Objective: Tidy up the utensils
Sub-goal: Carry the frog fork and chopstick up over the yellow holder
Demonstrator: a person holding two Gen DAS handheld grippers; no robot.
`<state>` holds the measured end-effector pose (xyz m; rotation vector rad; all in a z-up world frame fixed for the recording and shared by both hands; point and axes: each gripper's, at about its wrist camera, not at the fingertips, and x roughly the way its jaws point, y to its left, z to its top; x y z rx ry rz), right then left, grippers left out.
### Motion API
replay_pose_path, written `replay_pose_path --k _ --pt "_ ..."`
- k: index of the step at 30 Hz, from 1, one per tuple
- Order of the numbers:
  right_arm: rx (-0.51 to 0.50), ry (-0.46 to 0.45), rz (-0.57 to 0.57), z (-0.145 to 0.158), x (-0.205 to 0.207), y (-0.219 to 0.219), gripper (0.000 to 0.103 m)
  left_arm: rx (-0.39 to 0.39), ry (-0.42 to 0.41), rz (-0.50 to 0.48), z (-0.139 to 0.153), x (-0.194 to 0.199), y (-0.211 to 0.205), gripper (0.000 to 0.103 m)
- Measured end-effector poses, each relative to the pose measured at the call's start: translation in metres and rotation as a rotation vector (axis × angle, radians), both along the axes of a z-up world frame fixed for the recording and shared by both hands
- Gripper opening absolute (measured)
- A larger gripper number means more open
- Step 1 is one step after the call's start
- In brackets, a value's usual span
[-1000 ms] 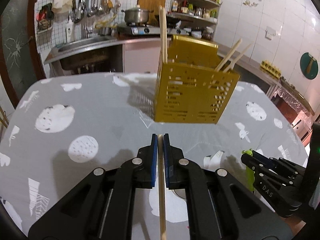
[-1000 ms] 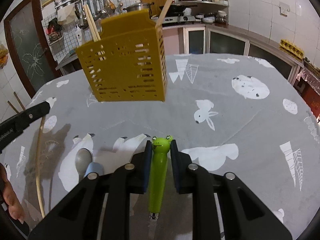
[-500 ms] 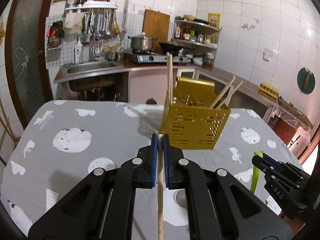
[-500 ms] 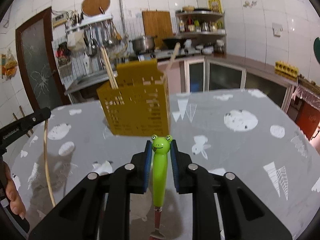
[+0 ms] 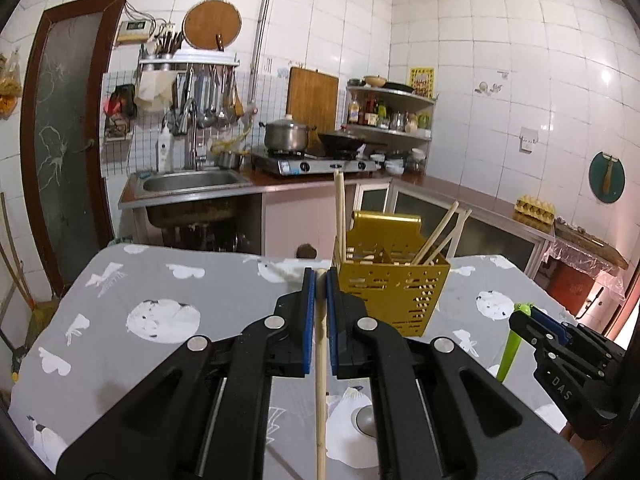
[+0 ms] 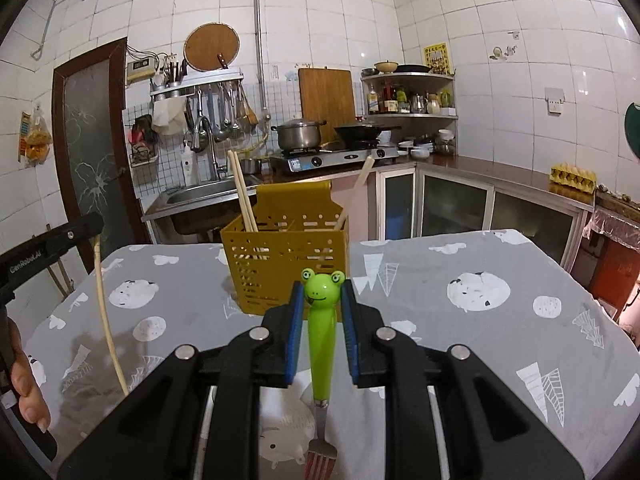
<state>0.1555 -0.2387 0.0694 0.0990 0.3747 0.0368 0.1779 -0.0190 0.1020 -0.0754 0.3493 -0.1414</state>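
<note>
We note the table point(image 5: 168, 280), under a grey cloth with white prints, carrying the yellow perforated utensil caddy point(image 5: 390, 292) near its far middle. The caddy stands upright. It holds wooden chopsticks point(image 6: 244, 192): one pair near-vertical at its left corner, others leaning right from a right-hand compartment.

We see the left tongs point(image 5: 321, 280) clenched on a single wooden chopstick point(image 5: 321, 380). Its upper tip sits just at the pad tips; its long axis runs straight back between the pads and hangs down toward the table. In the left wrist view the caddy lies just beyond and right of these tongs.

We see the right tongs point(image 6: 322, 292) grasping the fork point(image 6: 322, 344) by its green frog-head handle. The frog head pokes out at the pad tips, facing the camera; the handle runs back along the tongs' line and the metal tines point(image 6: 320, 460) point down toward the camera. The caddy stands directly behind the frog head, apart from it.

Both utensils are held above the table, outside the caddy.
</note>
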Motion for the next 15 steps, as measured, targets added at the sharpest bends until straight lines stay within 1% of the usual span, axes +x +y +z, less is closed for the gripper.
replay_pose_path --k 6,15 --pt "-0.005 -0.022 0.002 0.006 0.000 0.003 0.019 -0.004 -0.051 0.000 0.009 -0.005 0.003 0.004" --pt "0.003 -0.036 -0.002 0.011 0.011 0.001 0.019 -0.007 -0.073 -0.002 0.014 0.000 0.002 0.004"
